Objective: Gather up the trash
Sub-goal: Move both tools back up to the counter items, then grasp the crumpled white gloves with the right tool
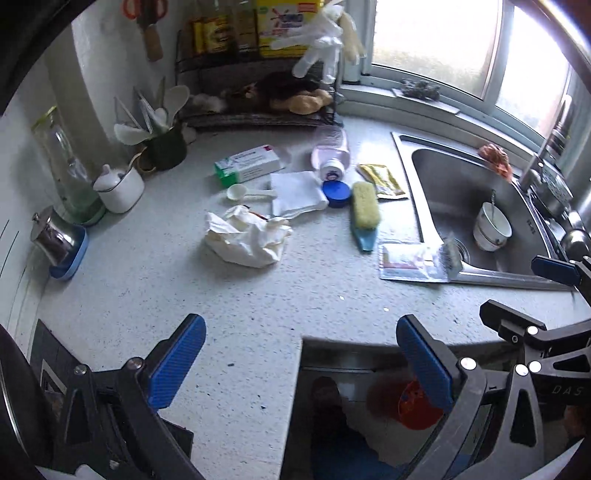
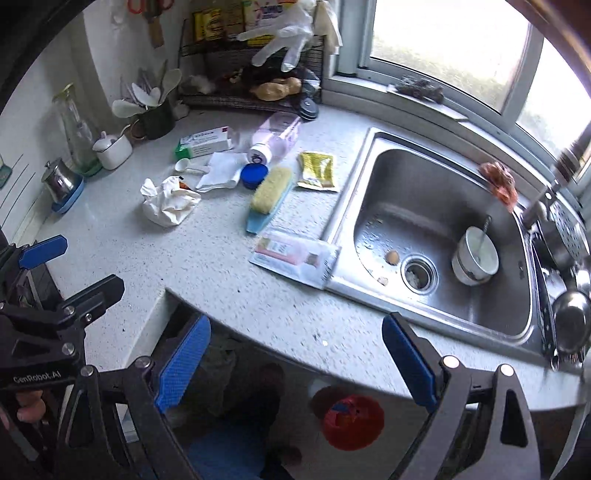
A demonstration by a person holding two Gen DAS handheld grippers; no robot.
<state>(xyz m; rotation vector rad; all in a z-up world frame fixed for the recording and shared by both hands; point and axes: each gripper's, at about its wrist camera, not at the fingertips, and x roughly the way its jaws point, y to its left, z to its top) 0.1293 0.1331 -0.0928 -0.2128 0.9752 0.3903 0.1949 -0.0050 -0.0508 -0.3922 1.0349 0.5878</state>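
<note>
Left gripper (image 1: pixel 301 360): blue-padded jaws spread wide with nothing between them, hovering over the near edge of the speckled white worktop (image 1: pixel 184 288).
Right gripper (image 2: pixel 295 363): jaws likewise spread apart and empty, poised over the worktop's curved front edge; the person's fingers (image 2: pixel 27 404) show at the left gripper's handle in this view.
Below the jaws: a red round bin (image 2: pixel 352 421) stands on the floor under the worktop cut-out, just under the right gripper's jaws.
Ahead of the left jaws: a crumpled white paper wad (image 1: pixel 247 236) lies well in front, apart from both grippers.
Ahead of the right jaws: a flat pink-and-white plastic packet (image 2: pixel 295 258) lies near the front, its far corner overlapping the rim of the stainless steel sink (image 2: pixel 369 155).
Further out: a yellow-bristled scrub brush with a blue handle (image 2: pixel 267 197) lies beyond the packet, with a yellow sachet (image 2: pixel 317 171) to its right.
Beyond the wad: a folded white cloth (image 1: pixel 297 194) touches a round blue lid (image 1: pixel 336 194); a toppled clear pink bottle (image 1: pixel 332 155) lies just behind them.
Left of the cloth: a white plastic scoop (image 1: pixel 245 194) and, behind it, a white-and-green carton (image 1: pixel 249 166).
In the sink: a white bowl with a spoon (image 2: pixel 476 254) sits right of the drain.
At the back: a dark wire rack (image 2: pixel 251 70) with white rubber gloves (image 2: pixel 284 33) draped over it.
</note>
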